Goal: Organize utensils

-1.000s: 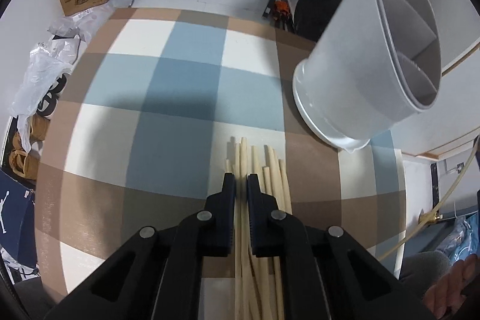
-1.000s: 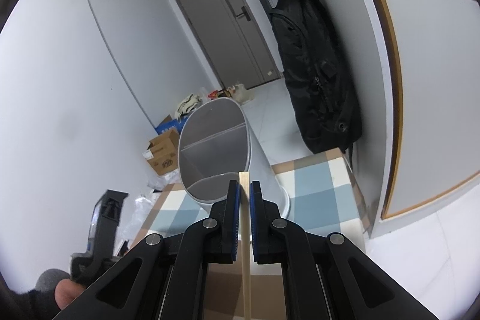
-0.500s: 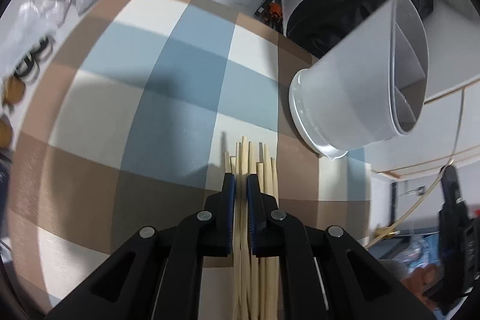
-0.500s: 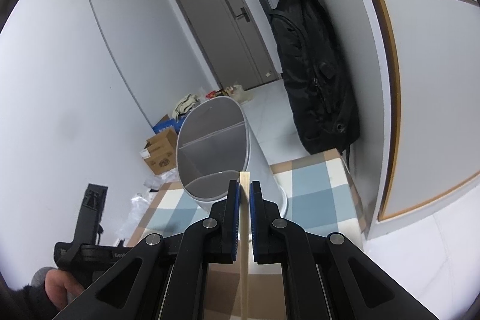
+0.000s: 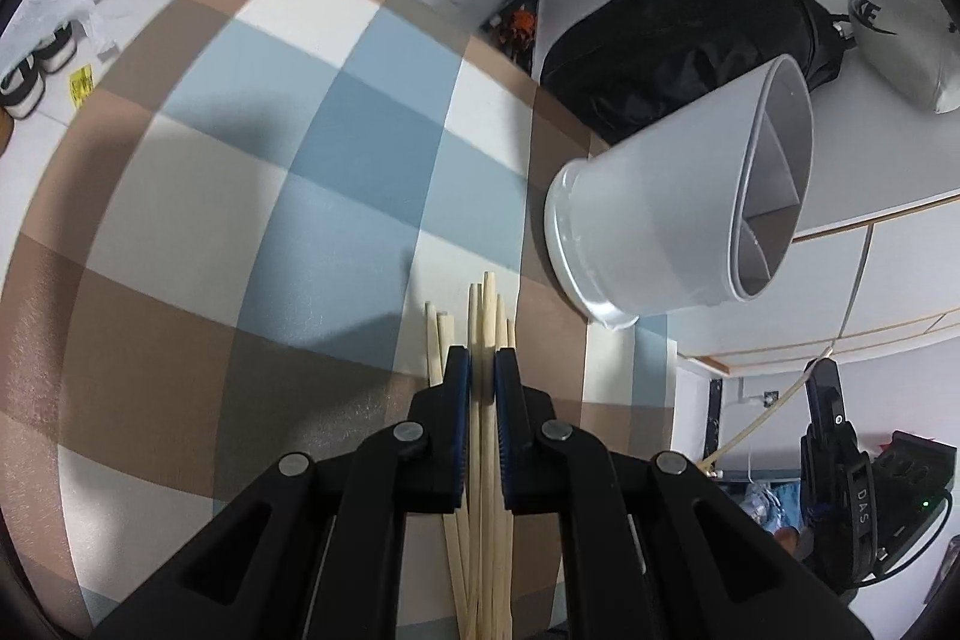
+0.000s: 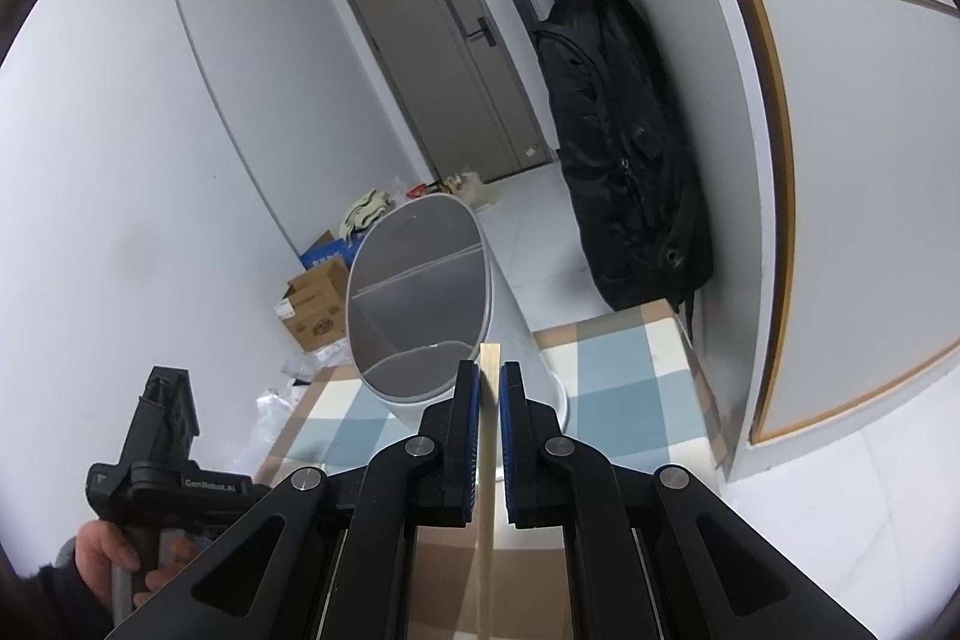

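Left gripper point(image 5: 482, 361): jaws narrowly parted over the chopsticks point(image 5: 487, 316) lying on the checked table point(image 5: 252, 196); grip unconfirmed. Right gripper point(image 6: 490, 377): jaws clamped on one chopstick point(image 6: 490, 358) beside the holder point(image 6: 420, 298).

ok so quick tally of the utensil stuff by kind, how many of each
chopsticks at the left claw: 6 tips showing
chopstick in the right claw: 1
white holder: 1
total: 8
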The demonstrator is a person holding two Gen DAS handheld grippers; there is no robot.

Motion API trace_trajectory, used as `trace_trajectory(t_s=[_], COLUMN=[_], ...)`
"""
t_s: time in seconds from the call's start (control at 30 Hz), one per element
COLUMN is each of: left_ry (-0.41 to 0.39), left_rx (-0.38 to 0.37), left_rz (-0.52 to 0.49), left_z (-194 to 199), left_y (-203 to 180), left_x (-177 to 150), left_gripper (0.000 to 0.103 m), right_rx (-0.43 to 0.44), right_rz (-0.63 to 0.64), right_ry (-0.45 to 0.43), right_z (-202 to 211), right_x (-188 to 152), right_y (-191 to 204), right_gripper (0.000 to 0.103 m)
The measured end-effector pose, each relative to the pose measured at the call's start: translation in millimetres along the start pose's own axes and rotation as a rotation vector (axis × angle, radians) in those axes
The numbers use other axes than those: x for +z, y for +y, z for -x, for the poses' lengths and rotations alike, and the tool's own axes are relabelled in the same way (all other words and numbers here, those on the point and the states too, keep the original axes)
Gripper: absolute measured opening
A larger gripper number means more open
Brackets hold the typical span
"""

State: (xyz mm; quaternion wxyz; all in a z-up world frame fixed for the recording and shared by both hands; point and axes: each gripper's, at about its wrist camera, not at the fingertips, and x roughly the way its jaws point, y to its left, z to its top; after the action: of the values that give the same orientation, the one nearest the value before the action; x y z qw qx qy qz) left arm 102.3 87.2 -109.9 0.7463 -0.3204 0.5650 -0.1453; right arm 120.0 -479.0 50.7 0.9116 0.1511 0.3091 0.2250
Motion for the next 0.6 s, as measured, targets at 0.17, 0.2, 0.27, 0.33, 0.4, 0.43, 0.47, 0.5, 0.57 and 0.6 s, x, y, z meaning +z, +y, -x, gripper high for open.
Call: trace_trajectory(t_s=[0.17, 0.2, 0.27, 0.33, 0.4, 0.43, 0.47, 0.5, 0.57, 0.6], left_ry=[0.034, 0.04, 0.046, 0.05, 0.047, 0.044, 0.042, 0.036, 0.019, 0.013], left_rx=[0.03, 0.035, 0.06, 0.107, 0.132, 0.14, 0.142, 0.148, 0.193, 0.211], left_rz=[-0.015, -0.013, -0.011, -0.006, -0.001, 0.002, 0.008, 0.009, -0.024, -0.043], left_z=[-7, -7, -10, -9, -11, -11, -12, -13, -15, -16], left_y=[1, 1, 2, 5, 6, 6, 5, 3, -6, -11], left_x=[-1, -1, -1, -2, -3, -2, -2, -1, -1, -2], left_gripper=[0.004, 0.004, 0.005, 0.014, 0.02, 0.02, 0.021, 0.024, 0.042, 0.055], right_rx=[-0.003, -0.003, -0.004, -0.002, 0.001, 0.002, 0.003, 0.003, 0.005, 0.008], right_rz=[0.003, 0.004, 0.006, 0.009, 0.012, 0.013, 0.013, 0.014, 0.013, 0.014], right_ry=[0.0, 0.001, 0.004, 0.005, 0.003, 0.003, 0.003, 0.004, 0.004, 0.005], right_z=[0, 0, 0, 0, 0, 0, 0, 0, 0, 0], right_x=[-1, -1, -2, -3, -3, -3, -3, -3, -3, -3], right_y=[1, 1, 1, 2, 2, 2, 2, 3, 3, 3], right_gripper=[0.006, 0.006, 0.006, 0.006, 0.006, 0.006, 0.006, 0.006, 0.006, 0.006])
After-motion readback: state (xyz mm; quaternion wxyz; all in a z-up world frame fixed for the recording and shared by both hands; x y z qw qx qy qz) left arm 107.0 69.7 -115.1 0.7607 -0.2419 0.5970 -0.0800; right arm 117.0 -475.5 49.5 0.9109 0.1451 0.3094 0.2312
